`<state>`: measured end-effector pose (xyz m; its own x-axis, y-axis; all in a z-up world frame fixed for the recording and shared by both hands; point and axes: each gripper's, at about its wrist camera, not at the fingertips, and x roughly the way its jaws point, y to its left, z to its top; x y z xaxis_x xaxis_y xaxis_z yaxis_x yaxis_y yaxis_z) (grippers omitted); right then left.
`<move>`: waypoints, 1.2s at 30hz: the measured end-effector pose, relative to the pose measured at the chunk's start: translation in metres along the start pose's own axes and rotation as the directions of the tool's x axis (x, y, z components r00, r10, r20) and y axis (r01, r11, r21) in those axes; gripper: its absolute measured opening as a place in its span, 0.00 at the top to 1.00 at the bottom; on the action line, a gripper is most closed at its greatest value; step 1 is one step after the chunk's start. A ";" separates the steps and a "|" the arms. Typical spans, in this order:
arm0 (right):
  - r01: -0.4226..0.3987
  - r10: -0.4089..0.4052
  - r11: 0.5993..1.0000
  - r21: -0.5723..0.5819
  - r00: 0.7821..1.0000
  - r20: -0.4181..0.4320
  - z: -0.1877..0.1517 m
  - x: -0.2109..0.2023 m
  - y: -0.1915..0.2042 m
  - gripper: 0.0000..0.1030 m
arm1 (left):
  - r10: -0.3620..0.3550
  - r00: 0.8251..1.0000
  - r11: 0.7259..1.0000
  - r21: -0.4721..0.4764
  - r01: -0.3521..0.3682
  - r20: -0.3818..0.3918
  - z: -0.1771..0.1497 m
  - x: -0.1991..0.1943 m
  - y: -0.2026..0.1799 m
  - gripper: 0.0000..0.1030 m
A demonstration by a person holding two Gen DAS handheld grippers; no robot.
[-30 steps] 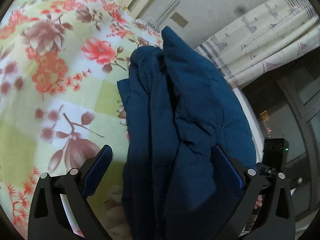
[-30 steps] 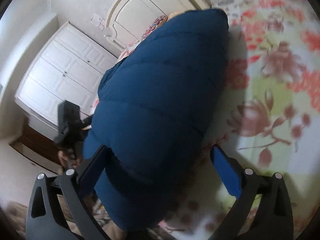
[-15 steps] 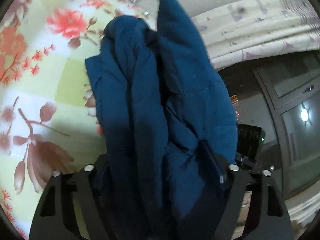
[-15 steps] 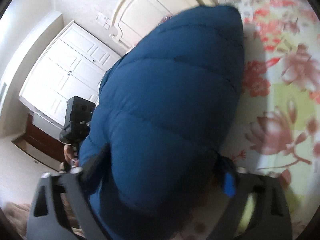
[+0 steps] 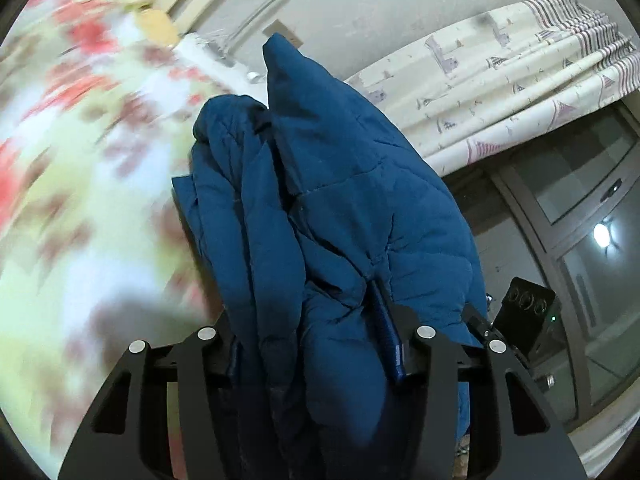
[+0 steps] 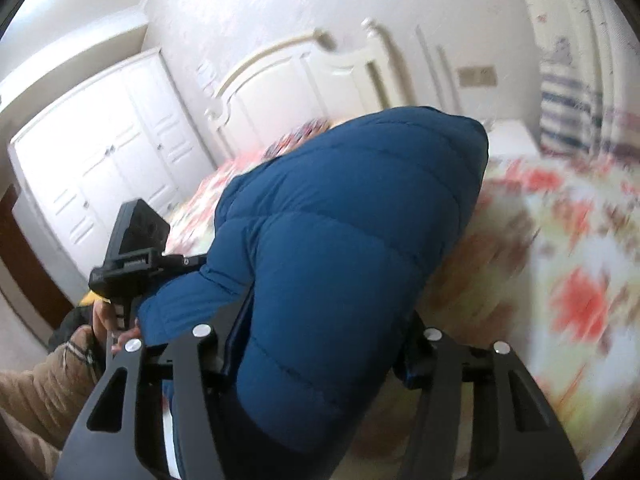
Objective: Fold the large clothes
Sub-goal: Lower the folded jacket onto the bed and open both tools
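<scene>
A dark blue quilted puffer jacket [image 5: 344, 216] fills the middle of both views. My left gripper [image 5: 312, 344] is shut on a bunched edge of it, the fabric squeezed between the blue pads. In the right wrist view the jacket [image 6: 344, 248] bulges over my right gripper [image 6: 320, 348], which is shut on its padded edge. The jacket is lifted off the floral bedspread [image 5: 80, 160], with its far end toward the bed. The other hand's gripper shows at the edge of each view [image 5: 524, 320] [image 6: 132, 248].
The floral bedspread [image 6: 560, 280] is blurred by motion. A white headboard [image 6: 300, 76] and white wardrobe [image 6: 92, 160] stand behind the bed. A patterned curtain [image 5: 512, 80] and a dark window [image 5: 580, 240] are on the other side.
Both grippers went from open around the jacket to shut on it. They have lifted the jacket off the bed, and both views swung up toward the walls.
</scene>
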<state>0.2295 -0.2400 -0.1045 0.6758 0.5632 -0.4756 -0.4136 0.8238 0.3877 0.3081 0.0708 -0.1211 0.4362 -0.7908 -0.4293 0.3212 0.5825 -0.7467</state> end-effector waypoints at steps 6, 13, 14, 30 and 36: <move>0.095 -0.069 0.982 0.165 0.985 -0.157 0.028 0.046 -0.105 0.32 | 0.098 0.995 0.993 -0.066 -0.099 -0.026 0.031 0.085 0.012 0.47; 0.396 -0.396 0.915 0.074 0.918 -0.017 0.030 0.005 -0.065 0.06 | 0.142 0.990 0.988 -0.070 -0.141 0.002 0.026 0.085 0.010 0.26; 0.381 -0.383 0.924 0.040 0.923 0.043 0.033 0.002 -0.053 0.06 | 0.146 0.989 0.986 -0.079 -0.145 0.003 0.023 0.078 0.016 0.22; 0.404 -0.458 0.705 -0.582 0.887 0.061 -0.043 0.123 0.124 0.76 | 0.521 0.825 0.717 0.412 -0.562 0.219 0.120 0.091 -0.107 0.10; 0.392 -0.441 0.732 -0.558 0.896 0.051 -0.046 0.121 0.120 0.76 | 0.648 0.757 0.707 0.303 -0.639 0.085 0.150 0.168 -0.064 0.09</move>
<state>0.2341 -0.0702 -0.1520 0.8192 0.1380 -0.5567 -0.3781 0.8598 -0.3433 0.4871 -0.0715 -0.0696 0.6096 -0.2049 -0.7658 0.2030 0.9742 -0.0991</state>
